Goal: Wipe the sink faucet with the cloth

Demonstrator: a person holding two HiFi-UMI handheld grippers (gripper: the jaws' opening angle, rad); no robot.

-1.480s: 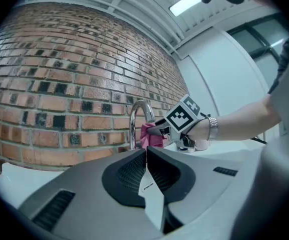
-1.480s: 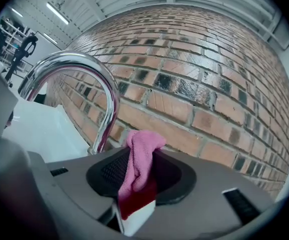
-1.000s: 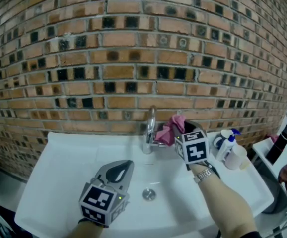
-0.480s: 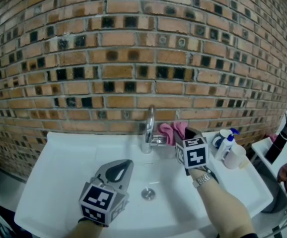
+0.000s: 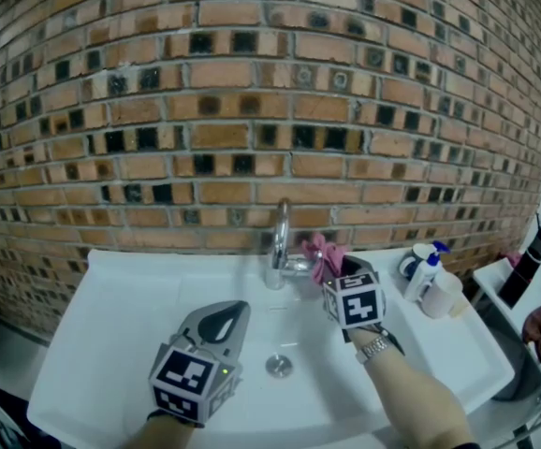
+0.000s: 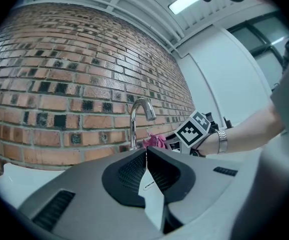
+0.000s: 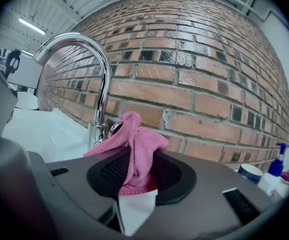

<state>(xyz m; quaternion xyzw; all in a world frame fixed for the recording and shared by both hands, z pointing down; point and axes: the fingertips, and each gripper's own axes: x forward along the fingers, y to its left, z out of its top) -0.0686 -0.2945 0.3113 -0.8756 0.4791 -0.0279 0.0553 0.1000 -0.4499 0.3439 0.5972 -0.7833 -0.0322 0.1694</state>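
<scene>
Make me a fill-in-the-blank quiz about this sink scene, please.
The wall behind the white ceramic sink is built of ___. The crumpled cloth beside the curved chrome faucet is coloured ___. The left gripper has its jaws ___. In the head view, the blue-capped pump bottle stands to the faucet's ___.
Missing words: brick; pink; shut; right.

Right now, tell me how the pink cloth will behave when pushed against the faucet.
Probably floppy: the pink cloth folds and droops in bunches. Likely light, since a corner stands up unsupported. Its looped weave may grip the faucet.
</scene>
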